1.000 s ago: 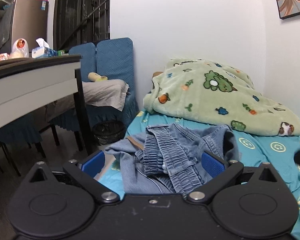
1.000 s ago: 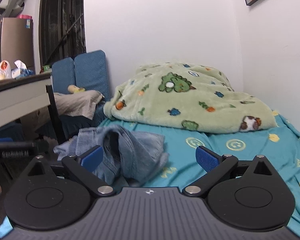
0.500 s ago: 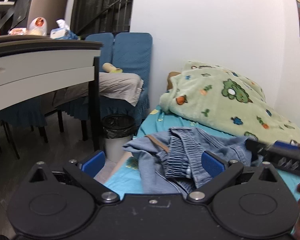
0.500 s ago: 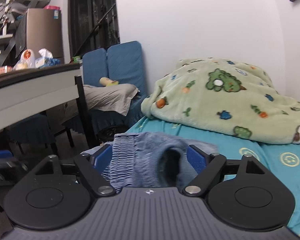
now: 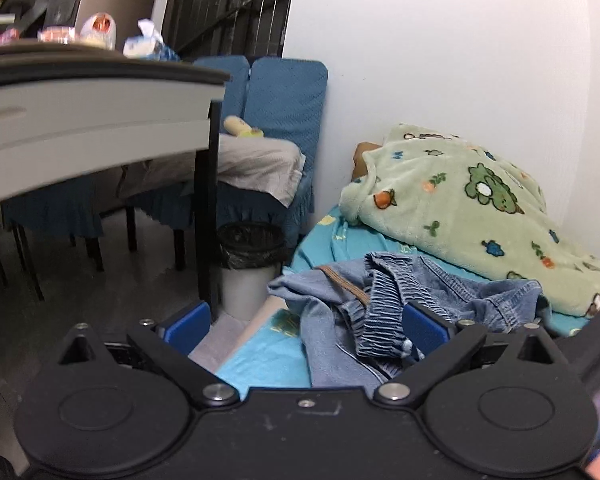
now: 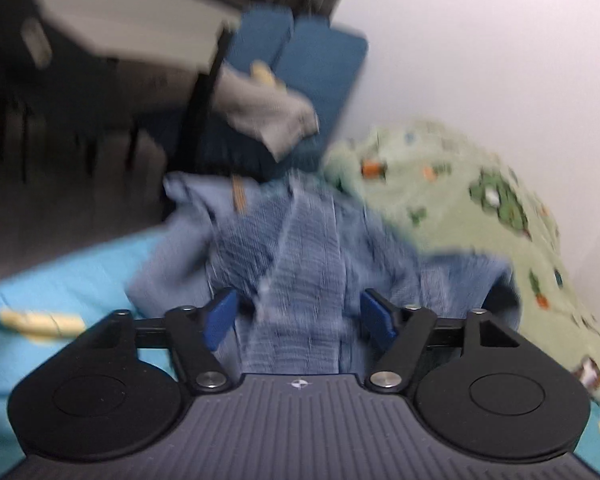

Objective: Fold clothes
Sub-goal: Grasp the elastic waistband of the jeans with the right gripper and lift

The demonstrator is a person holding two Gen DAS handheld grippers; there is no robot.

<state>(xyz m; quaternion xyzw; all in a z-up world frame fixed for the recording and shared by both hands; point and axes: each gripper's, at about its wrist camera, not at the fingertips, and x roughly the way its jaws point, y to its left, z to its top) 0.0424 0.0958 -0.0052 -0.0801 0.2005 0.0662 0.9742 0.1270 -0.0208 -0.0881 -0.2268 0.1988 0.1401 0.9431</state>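
Right tool (image 6: 298,316) spread wide around crumpled jeans (image 5: 384,304), elastic waistband between the pads, not clamped. Left tool (image 5: 306,326) likewise apart, empty. Jeans heaped near the bed (image 5: 260,360) edge; bin (image 5: 250,264) and worktop (image 5: 80,120) leg close alongside. Blanket (image 5: 460,208) behind. No legible writing.

left gripper (image 5: 306,326) jaws wide apart; right gripper (image 6: 300,314) jaws parted

Faded denim jeans (image 5: 384,300), fleecy blanket (image 5: 460,208)

Each tool (image 5: 306,326) (image 6: 299,315) is black, with blue pads (image 5: 424,330), silver screws and round discs.
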